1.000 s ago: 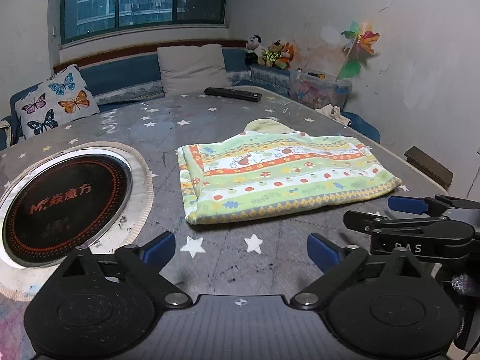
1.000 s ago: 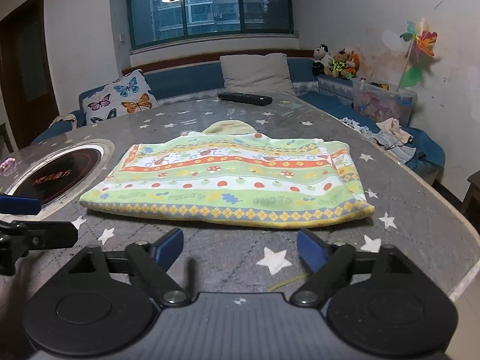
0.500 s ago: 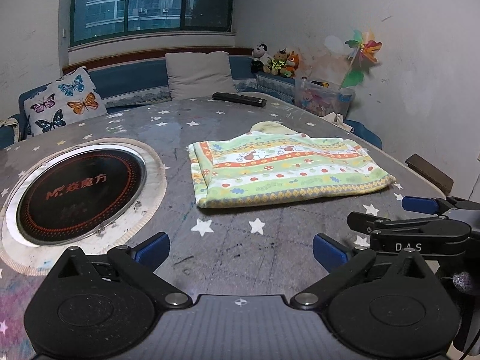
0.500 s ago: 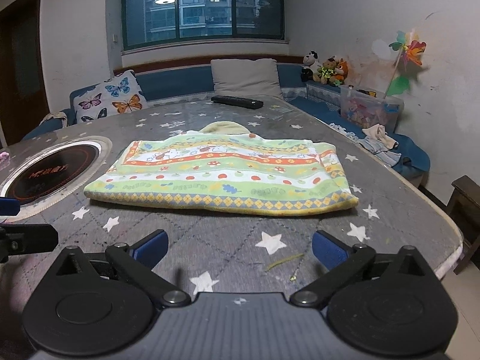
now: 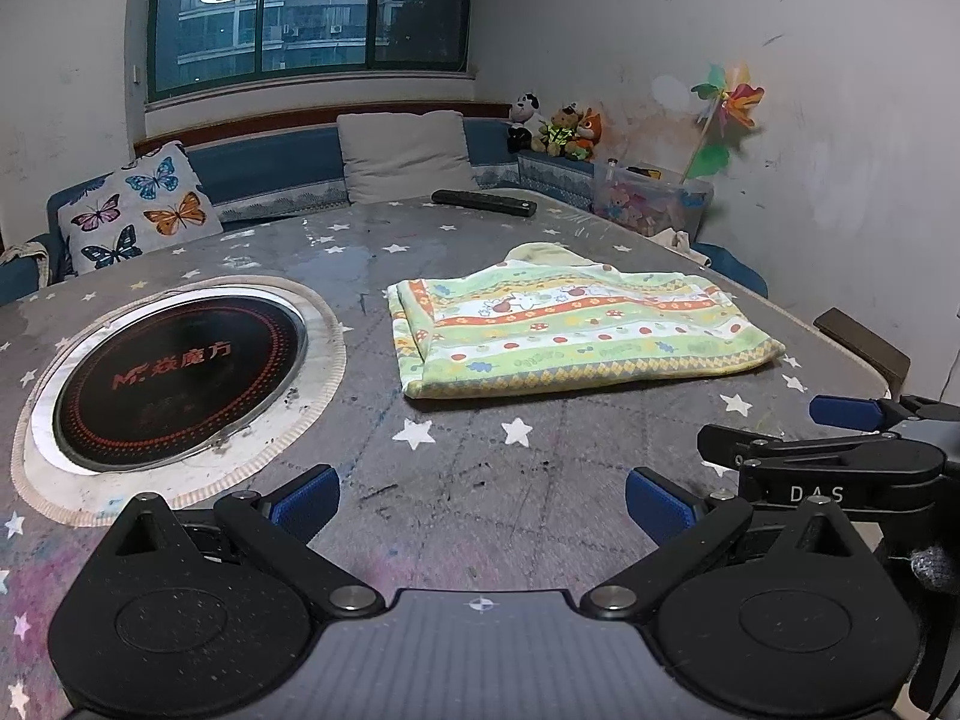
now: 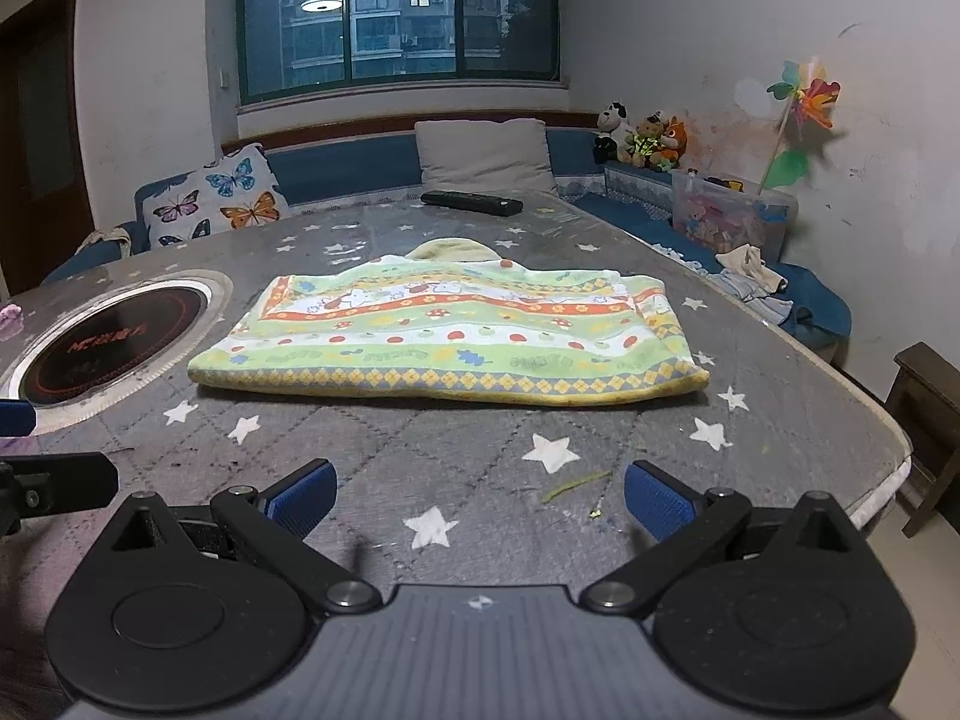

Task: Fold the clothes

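A folded green, yellow and orange patterned garment lies flat on the grey star-print table; it also shows in the right wrist view. My left gripper is open and empty, held back from the garment's near edge. My right gripper is open and empty, also short of the garment. The right gripper shows at the right of the left wrist view. Part of the left gripper shows at the left edge of the right wrist view.
A round black induction cooker is set in the table left of the garment. A black remote lies at the far side. The table edge drops off on the right. Cushions, plush toys and a toy box stand behind.
Both grippers have drawn back and up from the garment, which now looks farther away. The garment has not moved. Both stay open.
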The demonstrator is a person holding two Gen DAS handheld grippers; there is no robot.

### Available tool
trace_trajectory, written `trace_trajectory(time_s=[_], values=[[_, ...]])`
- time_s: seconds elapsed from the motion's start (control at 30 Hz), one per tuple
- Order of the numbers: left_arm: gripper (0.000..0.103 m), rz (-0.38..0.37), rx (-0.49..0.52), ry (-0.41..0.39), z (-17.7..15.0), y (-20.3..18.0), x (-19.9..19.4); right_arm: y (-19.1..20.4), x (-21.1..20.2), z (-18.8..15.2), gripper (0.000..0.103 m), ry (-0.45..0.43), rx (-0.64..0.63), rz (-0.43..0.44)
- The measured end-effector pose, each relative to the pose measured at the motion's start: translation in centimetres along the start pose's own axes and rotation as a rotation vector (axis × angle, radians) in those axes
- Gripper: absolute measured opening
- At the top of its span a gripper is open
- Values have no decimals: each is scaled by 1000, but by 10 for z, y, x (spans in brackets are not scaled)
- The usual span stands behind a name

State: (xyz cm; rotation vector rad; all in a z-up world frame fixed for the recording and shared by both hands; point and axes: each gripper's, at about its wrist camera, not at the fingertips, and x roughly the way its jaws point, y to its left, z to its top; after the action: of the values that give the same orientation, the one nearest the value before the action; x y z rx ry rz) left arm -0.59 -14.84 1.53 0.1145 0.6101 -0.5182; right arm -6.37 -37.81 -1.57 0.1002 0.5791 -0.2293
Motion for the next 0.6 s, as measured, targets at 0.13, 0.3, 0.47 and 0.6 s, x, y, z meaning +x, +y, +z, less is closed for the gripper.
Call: trace_trajectory(time_s=[0.13,0.3,0.47,0.6], values=[[103,1,6,-5,-3,-1,-3,2,-5,-1,103,-6,1,-1],[103,3,5,-4,-5,-2,-6,4,-9,-2,103,-9,0,1],[103,6,9,-7,-7,-3,-8,5,-12,-4,103,-13,-1,3],[103,8,10,-8,-8,-4,-10,5,-14,-5,103,-18,0,6]])
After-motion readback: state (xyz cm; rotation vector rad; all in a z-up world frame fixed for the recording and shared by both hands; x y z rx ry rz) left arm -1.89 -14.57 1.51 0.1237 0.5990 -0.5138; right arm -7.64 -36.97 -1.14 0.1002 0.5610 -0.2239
